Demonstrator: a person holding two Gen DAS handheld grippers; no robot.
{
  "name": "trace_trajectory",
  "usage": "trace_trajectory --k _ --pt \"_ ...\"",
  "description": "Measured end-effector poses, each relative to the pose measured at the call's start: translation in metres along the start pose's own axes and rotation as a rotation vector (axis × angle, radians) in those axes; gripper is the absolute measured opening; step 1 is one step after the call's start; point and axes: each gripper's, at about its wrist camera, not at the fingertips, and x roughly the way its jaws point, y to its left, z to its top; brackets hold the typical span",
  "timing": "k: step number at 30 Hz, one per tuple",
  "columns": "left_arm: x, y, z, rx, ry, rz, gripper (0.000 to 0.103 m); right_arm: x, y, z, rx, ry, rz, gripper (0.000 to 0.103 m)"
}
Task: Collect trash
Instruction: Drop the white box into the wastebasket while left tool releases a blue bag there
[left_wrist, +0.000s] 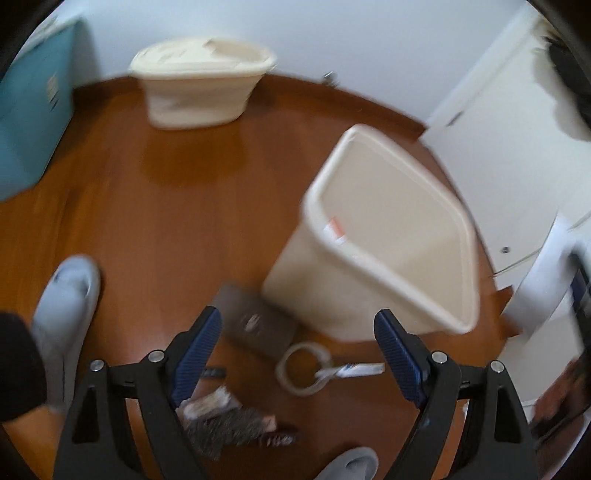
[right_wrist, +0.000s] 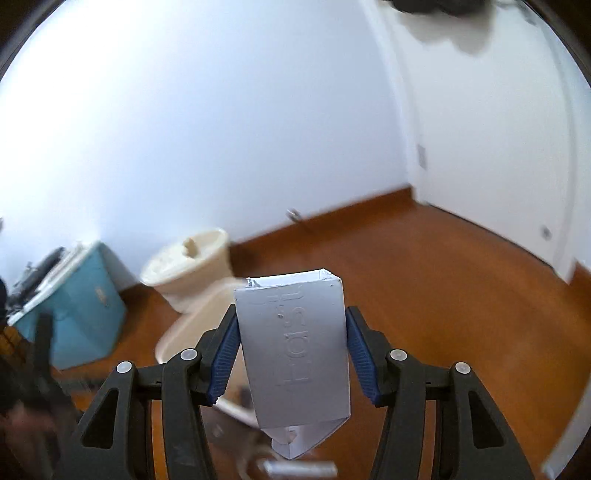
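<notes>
Our right gripper clamps the grey carton in midair; our left gripper hangs spread and empty over floor litter. Release before reaching the cream bin and the carton misses.

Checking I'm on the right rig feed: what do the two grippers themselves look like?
Both match. The left gripper and right gripper each have a black plastic frame with triangular cut-outs, round silver pivot bolts, and two black fingers faced with ribbed blue pads. No cables, printed markings or sleeves are visible on either one.
</notes>
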Motion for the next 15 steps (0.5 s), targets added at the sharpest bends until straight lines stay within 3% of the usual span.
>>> trace_trajectory --k 4,10,13,15 --pt "0.008 0.013 -0.006 -0.022 0.048 0.019 0.085 0.071 0.029 0.016 -0.096 0.142 0.023 0.058" --pt "0.022 0.019 -0.012 0.006 0.078 0.041 0.085 0.168 0.053 0.006 -0.214 0.382 0.017 0.058" --pt "0.040 0.027 -0.020 0.031 0.120 0.076 0.085 0.210 0.062 -0.017 -0.300 0.550 -0.048 0.058" --pt "0.052 0.033 -0.025 0.034 0.156 0.087 0.085 0.222 0.066 -0.030 -0.359 0.581 -0.089 0.058"
